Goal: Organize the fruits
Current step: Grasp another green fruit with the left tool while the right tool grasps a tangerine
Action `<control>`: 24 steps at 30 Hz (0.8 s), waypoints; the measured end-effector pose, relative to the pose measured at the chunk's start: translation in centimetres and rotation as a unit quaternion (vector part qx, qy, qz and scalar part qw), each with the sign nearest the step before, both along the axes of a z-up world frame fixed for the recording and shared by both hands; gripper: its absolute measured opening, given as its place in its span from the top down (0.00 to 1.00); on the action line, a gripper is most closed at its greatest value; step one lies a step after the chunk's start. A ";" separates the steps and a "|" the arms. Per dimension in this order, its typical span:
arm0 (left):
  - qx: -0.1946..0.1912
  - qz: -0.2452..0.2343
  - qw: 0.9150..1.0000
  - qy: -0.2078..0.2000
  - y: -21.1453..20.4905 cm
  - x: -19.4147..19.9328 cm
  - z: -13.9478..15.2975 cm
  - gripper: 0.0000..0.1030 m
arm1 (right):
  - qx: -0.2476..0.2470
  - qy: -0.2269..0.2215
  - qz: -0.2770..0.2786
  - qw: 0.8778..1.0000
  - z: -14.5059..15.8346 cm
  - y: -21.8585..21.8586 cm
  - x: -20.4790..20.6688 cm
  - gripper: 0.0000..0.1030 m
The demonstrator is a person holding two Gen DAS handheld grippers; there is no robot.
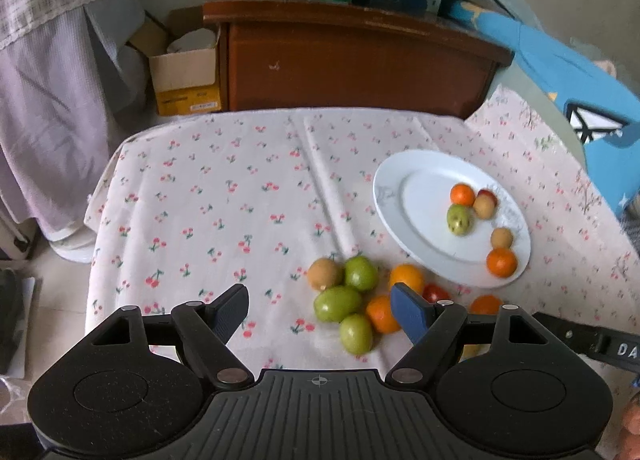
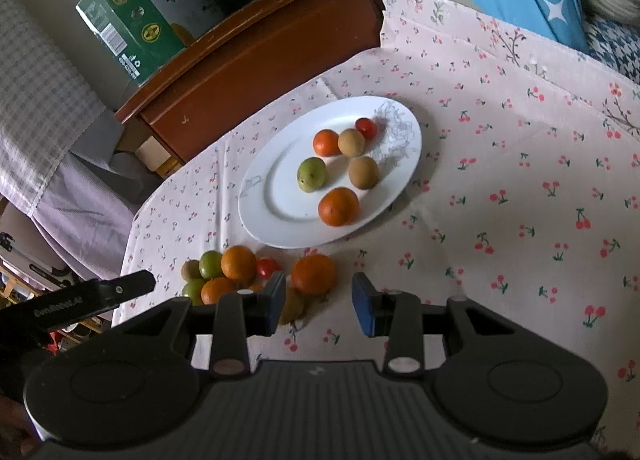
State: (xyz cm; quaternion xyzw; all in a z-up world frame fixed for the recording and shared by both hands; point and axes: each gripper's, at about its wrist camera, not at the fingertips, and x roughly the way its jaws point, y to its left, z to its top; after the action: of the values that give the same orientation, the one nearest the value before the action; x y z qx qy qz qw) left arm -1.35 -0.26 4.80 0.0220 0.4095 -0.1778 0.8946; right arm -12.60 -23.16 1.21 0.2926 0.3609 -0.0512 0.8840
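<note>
Nearest, left gripper (image 1: 320, 310) stands wide, holding nothing, tilted down over the loose fruit pile (image 1: 352, 300) on the cherry-print cloth (image 1: 224, 200). Rightward, right gripper (image 2: 319, 302) is narrower, also holding nothing, angled down behind an orange (image 2: 313, 273) below the white plate (image 2: 264, 196).

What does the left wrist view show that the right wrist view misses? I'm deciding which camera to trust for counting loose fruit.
Only the left wrist view shows the open left gripper and three green fruits unhidden. Only the right wrist view shows the empty right gripper and a yellowish fruit behind its finger. Both share the white plate holding six fruits, and the loose pile on the cherry-print cloth.
</note>
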 end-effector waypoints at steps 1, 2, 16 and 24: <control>0.004 0.000 1.000 0.000 0.0 -0.1 -0.1 0.23 | -0.001 0.001 0.001 1.000 0.0 0.1 -0.1 0.63; 0.006 -0.001 1.000 0.001 -0.1 -0.2 -0.3 0.23 | -0.001 0.001 0.001 1.000 -0.1 0.1 -0.2 0.63; 0.036 -0.019 0.999 0.012 -0.6 -1.3 -1.8 0.23 | -0.010 0.011 -0.001 1.000 -0.6 0.5 -0.4 0.63; 0.032 -0.036 0.999 0.003 -0.7 -1.5 -2.9 0.23 | -0.001 0.009 -0.004 1.000 -1.1 0.4 0.5 0.63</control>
State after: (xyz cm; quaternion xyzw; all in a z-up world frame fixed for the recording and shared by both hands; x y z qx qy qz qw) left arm -2.87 -1.00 1.92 0.0648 0.4163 -0.1968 0.8853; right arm -12.11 -22.77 0.07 0.2928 0.3673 -0.0577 0.8809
